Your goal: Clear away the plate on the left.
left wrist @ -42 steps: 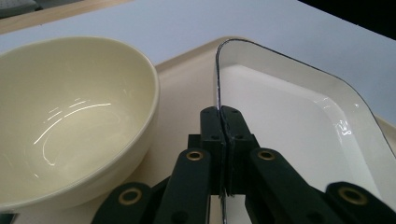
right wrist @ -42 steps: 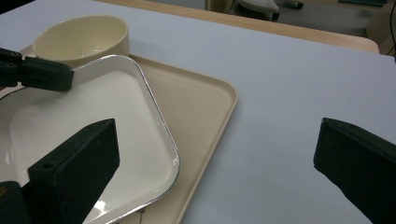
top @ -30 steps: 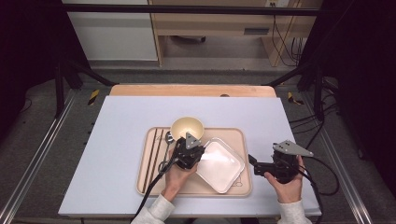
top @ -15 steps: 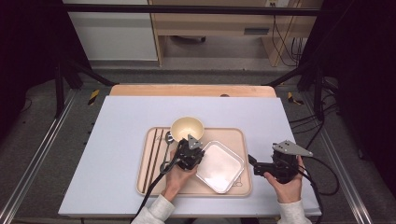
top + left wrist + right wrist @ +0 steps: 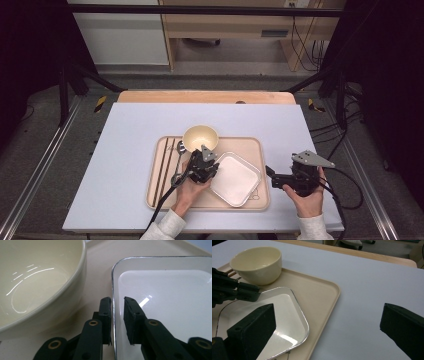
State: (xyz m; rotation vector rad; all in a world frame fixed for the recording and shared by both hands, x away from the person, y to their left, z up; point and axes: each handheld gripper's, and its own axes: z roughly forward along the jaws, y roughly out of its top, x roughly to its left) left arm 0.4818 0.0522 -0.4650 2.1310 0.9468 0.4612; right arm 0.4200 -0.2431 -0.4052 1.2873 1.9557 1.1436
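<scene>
**Left jaws loosen at the dish rim**

Since a second ago the square white dish has settled slightly rightward on the tan tray; both hands are where they were. The left gripper has just been opening its jaws: they straddle the dish's thin dark-edged rim with a narrow gap, pads off it. The right gripper rests wide open and empty on the pale table, beside the tray. The dish is glossy with rounded corners; the cream bowl is smooth and round. Dark chopsticks lie at the tray's left. A spoon is partly hidden behind the gripper.
</scene>
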